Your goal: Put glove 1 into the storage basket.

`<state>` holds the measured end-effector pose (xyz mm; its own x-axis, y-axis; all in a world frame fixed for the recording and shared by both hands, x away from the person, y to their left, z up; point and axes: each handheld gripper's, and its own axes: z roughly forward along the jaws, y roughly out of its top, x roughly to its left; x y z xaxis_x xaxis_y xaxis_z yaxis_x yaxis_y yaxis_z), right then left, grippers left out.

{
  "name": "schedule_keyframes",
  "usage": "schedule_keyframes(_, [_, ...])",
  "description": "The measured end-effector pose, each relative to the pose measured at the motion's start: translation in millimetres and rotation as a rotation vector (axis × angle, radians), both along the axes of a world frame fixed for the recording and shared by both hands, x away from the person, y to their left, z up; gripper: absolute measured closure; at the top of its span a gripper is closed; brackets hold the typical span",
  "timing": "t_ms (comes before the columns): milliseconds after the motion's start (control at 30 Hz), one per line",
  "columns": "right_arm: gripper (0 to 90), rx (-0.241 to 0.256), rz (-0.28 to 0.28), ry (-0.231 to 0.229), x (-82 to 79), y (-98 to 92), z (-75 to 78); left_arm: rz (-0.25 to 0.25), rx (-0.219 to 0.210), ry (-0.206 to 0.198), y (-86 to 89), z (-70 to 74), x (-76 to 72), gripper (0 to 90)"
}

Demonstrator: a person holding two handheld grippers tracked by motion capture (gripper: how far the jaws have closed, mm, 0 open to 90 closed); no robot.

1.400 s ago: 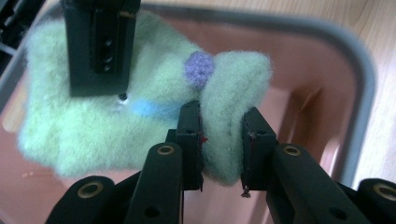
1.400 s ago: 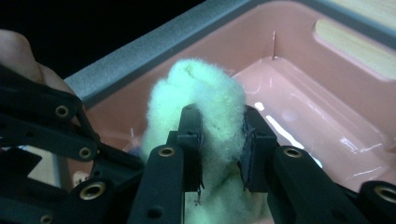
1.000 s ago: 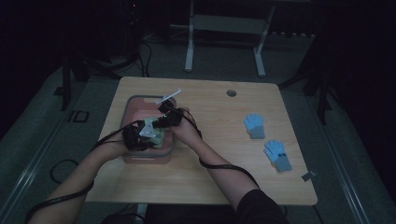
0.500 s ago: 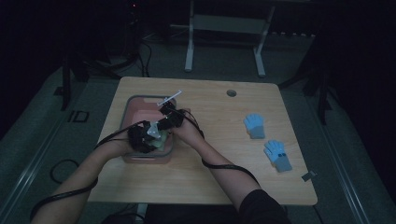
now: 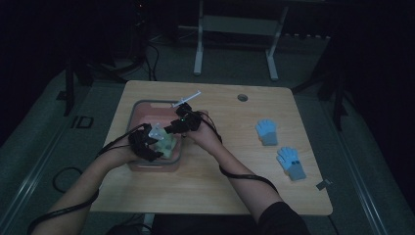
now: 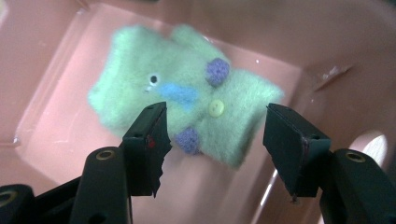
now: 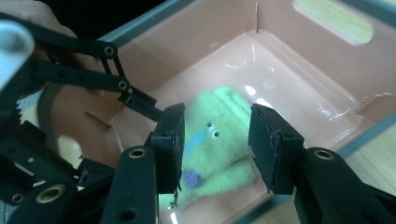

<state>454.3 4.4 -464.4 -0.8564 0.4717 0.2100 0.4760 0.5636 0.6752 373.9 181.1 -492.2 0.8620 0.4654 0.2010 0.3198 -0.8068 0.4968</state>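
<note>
A small green knitted glove (image 6: 187, 116) with purple dots, a blue mark and a yellow button lies flat on the bottom of a pink plastic bin (image 5: 142, 110). The same green glove (image 7: 219, 135) lies below my right gripper. My left gripper (image 6: 212, 140) hovers open just above the glove, its jaws wide apart with nothing between them. My right gripper (image 7: 215, 140) is also open over the glove, held above the bin. In the high view both grippers, left (image 5: 147, 144) and right (image 5: 183, 122), meet over the bin.
Two blue gloves (image 5: 266, 131) (image 5: 289, 162) lie on the wooden table at the right. A white stick-like object (image 5: 188, 98) rests at the bin's far edge. A round hole (image 5: 242, 97) sits near the table's far edge.
Both grippers have shifted slightly over the bin; the left hand has moved a little to the right toward the glove.
</note>
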Motion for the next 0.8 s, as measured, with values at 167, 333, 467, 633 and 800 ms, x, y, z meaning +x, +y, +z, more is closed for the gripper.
schedule_keyframes(167, [55.6, 0.013, 0.01, -0.028, -8.6, -16.5, 12.6, 0.053, -0.072, -0.014, -1.3, 14.0, -2.7, 39.6])
schedule_keyframes(333, [55.3, 0.022, 0.005, -0.045, -13.2, -37.0, 19.1, 0.071, -0.13, -0.012, -5.9, 21.9, -4.5, 39.6])
schedule_keyframes(467, [55.1, 0.016, -0.009, -0.052, -14.8, -54.6, 20.2, 0.055, -0.171, -0.011, -14.9, 29.1, -7.7, 38.8])
schedule_keyframes(633, [55.1, 0.017, -0.026, -0.058, -17.0, -73.7, 20.4, 0.003, -0.185, 0.0, -34.6, 32.8, -11.3, 29.3])
schedule_keyframes(800, [54.2, 0.008, -0.047, -0.065, -17.9, -94.9, 17.1, -0.024, -0.204, 0.031, -50.1, 30.8, -10.6, 14.1])
